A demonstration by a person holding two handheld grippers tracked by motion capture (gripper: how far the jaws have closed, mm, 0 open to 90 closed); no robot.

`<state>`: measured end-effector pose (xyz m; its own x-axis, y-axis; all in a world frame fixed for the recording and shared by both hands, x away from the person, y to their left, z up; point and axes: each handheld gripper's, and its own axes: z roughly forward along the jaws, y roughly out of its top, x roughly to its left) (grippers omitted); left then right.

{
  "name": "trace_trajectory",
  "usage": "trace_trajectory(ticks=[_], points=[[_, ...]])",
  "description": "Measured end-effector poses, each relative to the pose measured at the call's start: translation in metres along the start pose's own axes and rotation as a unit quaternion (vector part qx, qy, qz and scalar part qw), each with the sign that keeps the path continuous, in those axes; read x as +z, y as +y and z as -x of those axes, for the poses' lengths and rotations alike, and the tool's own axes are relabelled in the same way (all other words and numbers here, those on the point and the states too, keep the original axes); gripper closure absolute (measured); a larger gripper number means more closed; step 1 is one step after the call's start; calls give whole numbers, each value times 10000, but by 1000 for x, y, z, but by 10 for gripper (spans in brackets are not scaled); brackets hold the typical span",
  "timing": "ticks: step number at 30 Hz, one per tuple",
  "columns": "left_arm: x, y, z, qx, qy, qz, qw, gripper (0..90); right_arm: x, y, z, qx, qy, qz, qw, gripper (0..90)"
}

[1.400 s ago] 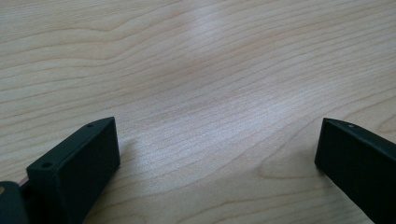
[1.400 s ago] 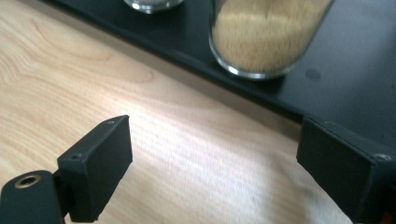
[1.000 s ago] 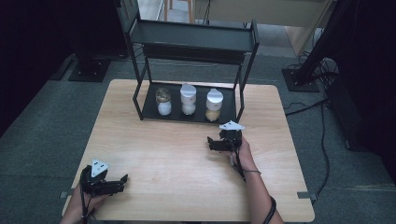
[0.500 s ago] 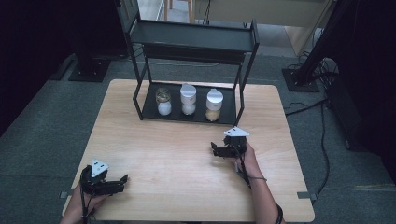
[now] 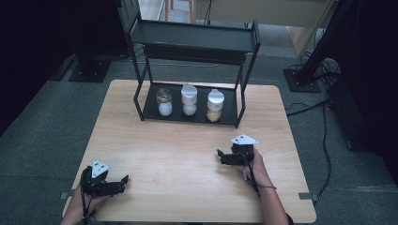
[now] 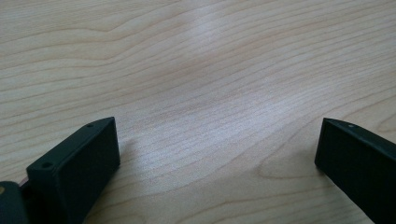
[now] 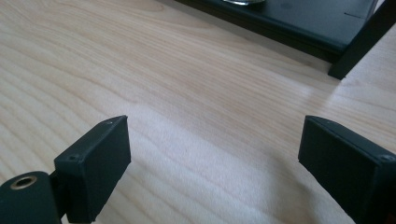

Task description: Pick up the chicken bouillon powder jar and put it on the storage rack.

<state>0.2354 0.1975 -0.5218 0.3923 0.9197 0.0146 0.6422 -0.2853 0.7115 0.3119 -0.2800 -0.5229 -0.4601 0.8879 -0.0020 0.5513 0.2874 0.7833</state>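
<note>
- Since the earlier frame, the right tool [image 5: 219,157] has drawn back from the rack toward the person's edge of the worktop [image 5: 187,159]; the left tool [image 5: 123,183] has kept its place.
- Nearest the right tool stand three jars [image 5: 189,100] in a row on the bottom tray of a black two-level rack [image 5: 197,37] at the far side of the worktop, well apart from both tools.
- Two jars have white lids; the left jar [image 5: 164,101] has a darker top. Any label writing is too small to read.
- Right tool: held level, pointing left across the worktop, jaws apart with nothing between them; in the right gripper view [image 7: 212,154] the rack's tray edge [image 7: 280,28] lies ahead.
- Left tool: at the near left corner, pointing right, jaws wide and empty over bare wood, as the left gripper view [image 6: 217,149] shows.
- Each forearm enters from the bottom edge.
</note>
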Motion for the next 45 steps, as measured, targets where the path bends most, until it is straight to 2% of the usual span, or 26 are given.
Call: trace_trajectory(ticks=[8, 30, 35, 45], points=[[0, 0, 0, -3, 0, 3, 10000, 0, -10, -9, 2, -15, 30, -5, 10000, 83], [0, 0, 0, -3, -1, 2, 10000, 0, -33, -29, 15, 47, -121, -233, 9996, 82], [0, 0, 0, -2, 3, -1, 10000, 0, -35, -32, 16, 60, -98, -348, 9993, 82], [0, 0, 0, -2, 3, -1, 10000, 0, -39, -35, 18, 100, -1, -394, 9992, 76]])
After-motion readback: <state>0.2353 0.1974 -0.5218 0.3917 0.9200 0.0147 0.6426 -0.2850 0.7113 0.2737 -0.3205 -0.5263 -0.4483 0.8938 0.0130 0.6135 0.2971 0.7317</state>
